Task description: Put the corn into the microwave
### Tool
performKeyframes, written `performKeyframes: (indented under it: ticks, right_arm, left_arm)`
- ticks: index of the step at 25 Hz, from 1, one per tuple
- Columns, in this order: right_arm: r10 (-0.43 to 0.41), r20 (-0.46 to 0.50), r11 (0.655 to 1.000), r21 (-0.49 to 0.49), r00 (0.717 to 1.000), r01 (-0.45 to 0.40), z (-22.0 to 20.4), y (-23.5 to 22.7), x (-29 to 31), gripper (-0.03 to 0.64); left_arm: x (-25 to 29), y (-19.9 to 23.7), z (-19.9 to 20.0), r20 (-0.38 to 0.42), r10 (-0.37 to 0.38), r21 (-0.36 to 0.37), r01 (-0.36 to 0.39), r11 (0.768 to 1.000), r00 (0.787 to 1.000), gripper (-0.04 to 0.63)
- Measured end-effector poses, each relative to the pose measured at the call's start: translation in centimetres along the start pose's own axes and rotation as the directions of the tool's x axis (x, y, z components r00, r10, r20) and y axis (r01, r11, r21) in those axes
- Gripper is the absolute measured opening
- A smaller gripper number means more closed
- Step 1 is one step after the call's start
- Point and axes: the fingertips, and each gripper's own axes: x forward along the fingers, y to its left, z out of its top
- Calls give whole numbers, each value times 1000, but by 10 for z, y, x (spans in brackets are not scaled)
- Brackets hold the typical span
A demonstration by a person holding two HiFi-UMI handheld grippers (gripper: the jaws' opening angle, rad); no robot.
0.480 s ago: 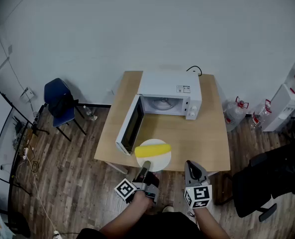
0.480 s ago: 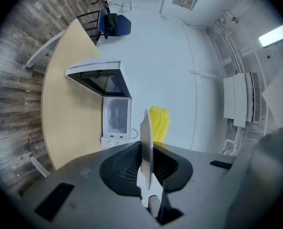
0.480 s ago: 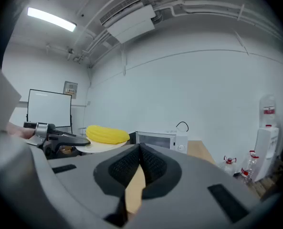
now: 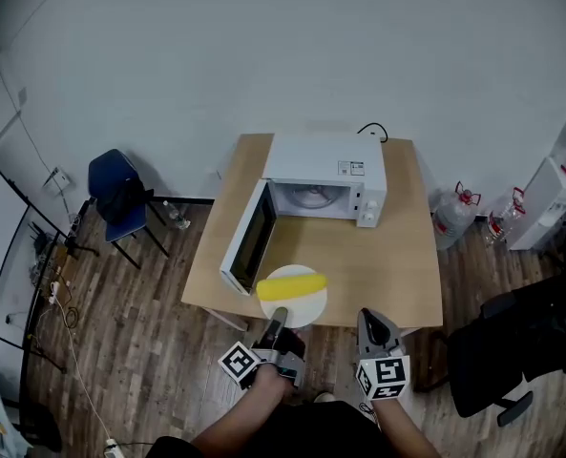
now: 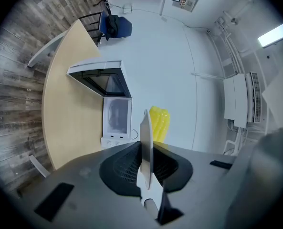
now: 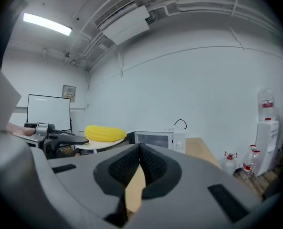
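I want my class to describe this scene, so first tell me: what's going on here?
A person is working with a gripper in each hand. The left tongs are clamped on the rim of a white plate that carries a yellow corn, held at the front edge of the wooden table. The microwave stands at the back of the table with its door swung open, and the corn is not yet inside. The right tongs are shut and hold nothing.

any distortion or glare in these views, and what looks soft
Head view: fisheye curves the wood-plank floor, light even. Left gripper view: scene rolled sideways, dark corners, the thin white round plate close up is soft. Right gripper view: ceiling strip light glares, near jaws blurred.
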Motion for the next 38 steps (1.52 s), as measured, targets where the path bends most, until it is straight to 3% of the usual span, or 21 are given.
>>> performKeyframes:
  ticks: [7,19,29,34,38]
  right_arm:
    - [28,0,1000,4,1000,-28,-7,-2,-10,60]
    - [-15,-93,1000,19,996,16,-49,-18,-3,60]
    - [-21,-147,999,-26,989,18,-40,-40,56,60]
    - [-25,-143,999,-40,989,19,-21,-47,97,60]
    - [21,-114,997,-70,993,-29,-1,-39,128,60]
  left_arm:
    - [-2,3,-8,8,1,15,-1,1000,1000,32]
    - [25,39,3,-18,56,14,-55,998,998,35]
    - [96,50,11,-97,13,-48,-18,999,995,34]
    - [129,59,32,-98,44,-77,-52,996,994,35]
    - [154,65,48,-112,51,-91,-61,994,992,34]
